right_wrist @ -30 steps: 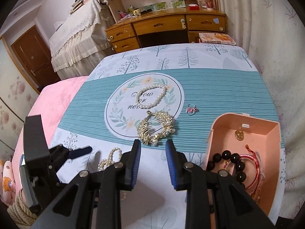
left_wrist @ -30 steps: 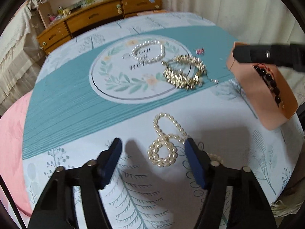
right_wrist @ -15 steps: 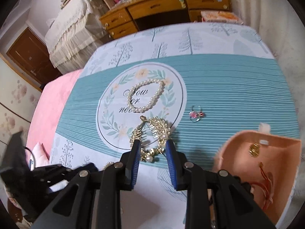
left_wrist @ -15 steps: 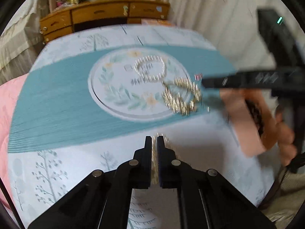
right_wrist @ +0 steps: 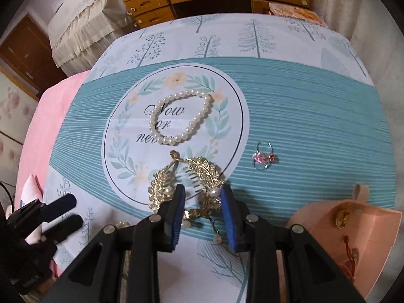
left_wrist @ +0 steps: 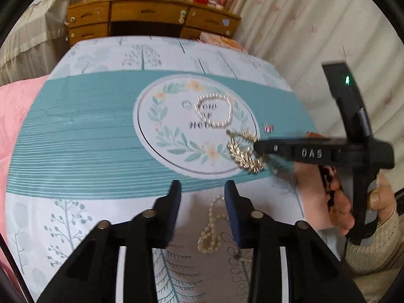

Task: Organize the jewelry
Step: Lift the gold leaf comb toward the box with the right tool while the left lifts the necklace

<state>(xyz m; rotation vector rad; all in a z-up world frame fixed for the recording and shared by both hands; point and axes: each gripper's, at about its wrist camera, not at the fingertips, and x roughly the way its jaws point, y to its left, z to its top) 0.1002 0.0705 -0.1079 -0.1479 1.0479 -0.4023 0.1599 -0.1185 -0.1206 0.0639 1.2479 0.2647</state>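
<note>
Gold leaf hair comb (right_wrist: 188, 184) lies on the counter (right_wrist: 303, 106) between the right tool's (right_wrist: 202, 202) parted fingers, not gripped. Left tool (left_wrist: 202, 199) hangs open above a pearl strand (left_wrist: 210, 229). Pearl bracelet (right_wrist: 180, 117) and earrings (right_wrist: 263, 157) wait; the pink box (right_wrist: 366, 227) already holds some pieces.

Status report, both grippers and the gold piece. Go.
Left gripper open over the pearl strand, holding nothing. Right gripper open, fingers astride the gold leaf hairpiece, not closed. Pink box at right; nothing blocking.
</note>
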